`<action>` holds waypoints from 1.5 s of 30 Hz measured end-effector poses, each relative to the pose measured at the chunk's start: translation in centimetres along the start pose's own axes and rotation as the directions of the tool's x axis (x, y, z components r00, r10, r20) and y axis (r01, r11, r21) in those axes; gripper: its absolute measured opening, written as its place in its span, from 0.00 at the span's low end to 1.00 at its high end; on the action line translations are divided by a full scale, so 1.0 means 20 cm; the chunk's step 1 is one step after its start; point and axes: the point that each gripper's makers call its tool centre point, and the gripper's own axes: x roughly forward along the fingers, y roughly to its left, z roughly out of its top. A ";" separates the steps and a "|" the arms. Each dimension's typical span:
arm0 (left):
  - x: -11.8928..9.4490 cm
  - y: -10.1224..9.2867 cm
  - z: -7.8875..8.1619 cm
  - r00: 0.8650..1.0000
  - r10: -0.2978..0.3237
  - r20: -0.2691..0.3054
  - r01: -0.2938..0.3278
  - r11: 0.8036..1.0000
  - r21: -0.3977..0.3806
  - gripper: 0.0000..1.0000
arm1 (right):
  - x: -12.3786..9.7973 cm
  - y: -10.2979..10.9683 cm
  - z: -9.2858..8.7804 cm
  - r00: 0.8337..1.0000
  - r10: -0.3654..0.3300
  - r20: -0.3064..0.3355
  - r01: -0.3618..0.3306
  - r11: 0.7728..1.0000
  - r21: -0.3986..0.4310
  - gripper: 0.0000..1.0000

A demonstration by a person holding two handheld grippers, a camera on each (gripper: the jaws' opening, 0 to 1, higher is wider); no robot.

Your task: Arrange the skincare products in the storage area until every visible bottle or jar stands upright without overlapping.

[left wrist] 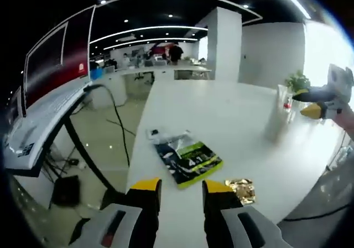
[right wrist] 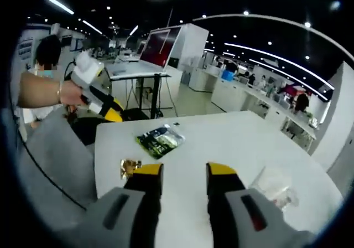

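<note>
With both the left gripper [left wrist: 181, 194] and right gripper [right wrist: 185, 177] narrowly parted and empty, the clear bottles [left wrist: 278, 114] at two o'clock look light, slippery and tippy, best pinched mid-body.

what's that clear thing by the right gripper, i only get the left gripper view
observer: The right gripper view has it close: a crinkled clear wrap lying on the table, just right of the right gripper. I cannot tell whether a bottle is inside.
operator: is that gripper open
observer: Yes, its jaws stand apart with nothing between them.
operator: where's my left one from there
observer: The left gripper hangs past the table's edge, held in a hand.
</note>
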 end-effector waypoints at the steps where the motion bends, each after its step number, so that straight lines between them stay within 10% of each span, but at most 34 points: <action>1: 0.01 0.01 -0.01 1.000 -0.001 -0.001 0.001 1.000 -0.007 0.31 | 0.05 0.01 0.00 1.000 0.021 -0.006 -0.021 0.999 0.031 0.31; 27: 0.33 0.07 0.10 0.997 -0.040 -0.067 0.039 0.999 -0.017 0.31 | 0.83 0.03 0.14 0.981 0.163 -0.106 -0.155 0.985 0.073 0.31; 33: 0.44 0.08 0.08 0.991 -0.041 -0.125 0.039 0.999 -0.016 0.31 | 0.95 0.08 0.15 0.955 0.237 -0.177 -0.212 0.966 0.148 0.31; 39: 0.54 0.10 -0.05 0.976 -0.043 -0.213 0.029 0.997 -0.070 0.31 | 1.01 0.11 -0.10 0.908 0.280 -0.312 -0.172 0.927 0.333 0.32; 45: 0.57 0.13 -0.10 0.970 -0.049 -0.240 0.024 0.994 -0.107 0.30 | 1.01 0.15 -0.35 0.866 0.273 -0.420 -0.149 0.941 0.304 0.31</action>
